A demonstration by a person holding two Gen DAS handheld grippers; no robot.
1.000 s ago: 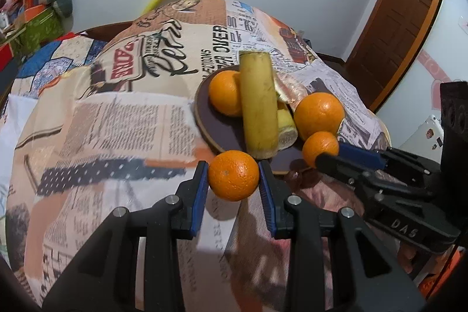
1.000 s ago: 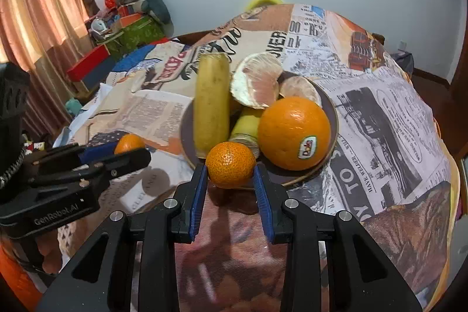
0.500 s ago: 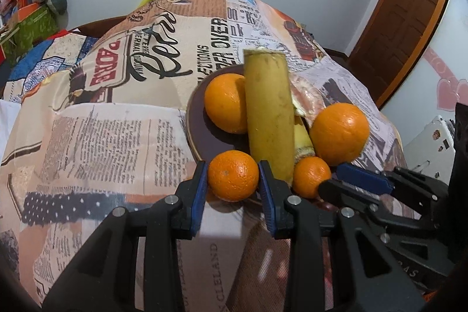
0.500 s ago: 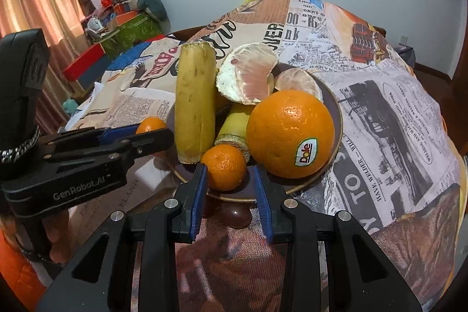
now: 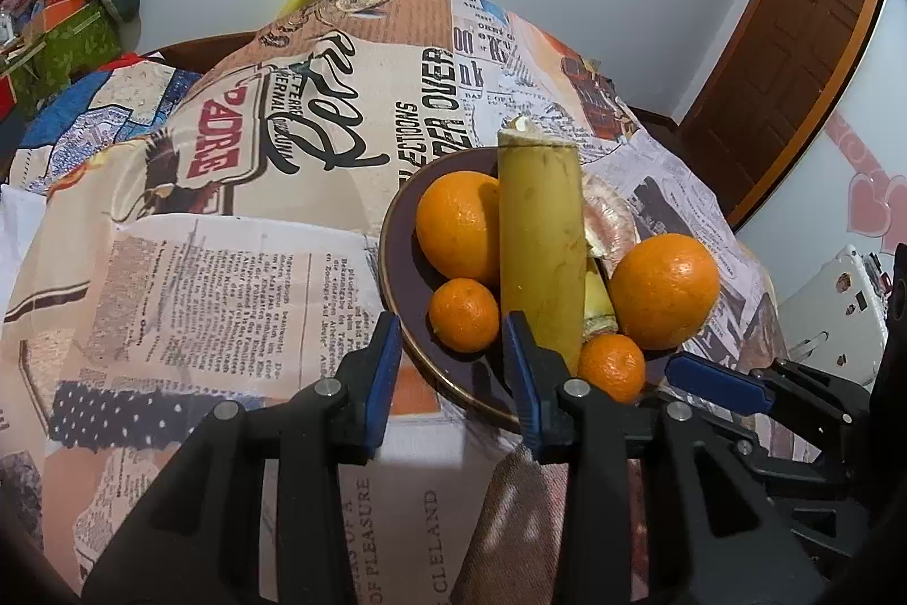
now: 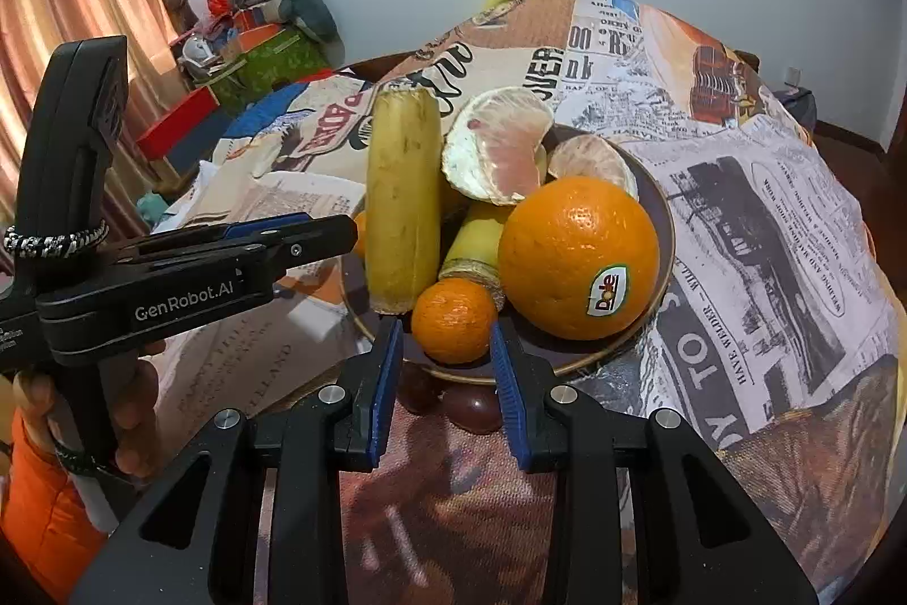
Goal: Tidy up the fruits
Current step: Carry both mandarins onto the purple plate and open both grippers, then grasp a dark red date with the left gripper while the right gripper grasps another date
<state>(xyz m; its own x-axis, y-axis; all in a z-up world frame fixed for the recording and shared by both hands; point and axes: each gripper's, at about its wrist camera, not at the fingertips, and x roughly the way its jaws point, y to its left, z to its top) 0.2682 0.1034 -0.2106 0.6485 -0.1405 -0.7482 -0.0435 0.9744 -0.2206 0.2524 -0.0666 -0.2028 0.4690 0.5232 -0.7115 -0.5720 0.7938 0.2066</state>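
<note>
A dark plate (image 5: 399,265) (image 6: 664,231) holds a banana (image 5: 541,253) (image 6: 402,202), two big oranges (image 5: 459,225) (image 5: 663,290), one with a Dole sticker (image 6: 578,259), and peeled citrus pieces (image 6: 499,151). A small mandarin (image 5: 463,316) rests on the plate's left side. My left gripper (image 5: 450,324) (image 6: 317,233) straddles it, jaws opening, pads clear of the fruit. My right gripper (image 6: 445,328) (image 5: 714,384) is shut on a second small mandarin (image 6: 453,321) (image 5: 612,367) at the plate's near rim, just below the banana's end.
A newspaper-print cloth (image 5: 227,276) covers the table. A person's hand (image 6: 136,412) holds the left gripper's handle. Boxes and bags (image 6: 261,49) are piled by the curtain at the left. A wooden door (image 5: 793,66) and a white object (image 5: 833,310) are at the right.
The left gripper carried its mandarin onto the plate and let go, jaws widening. The right gripper brought its mandarin from in front of the plate to the near rim.
</note>
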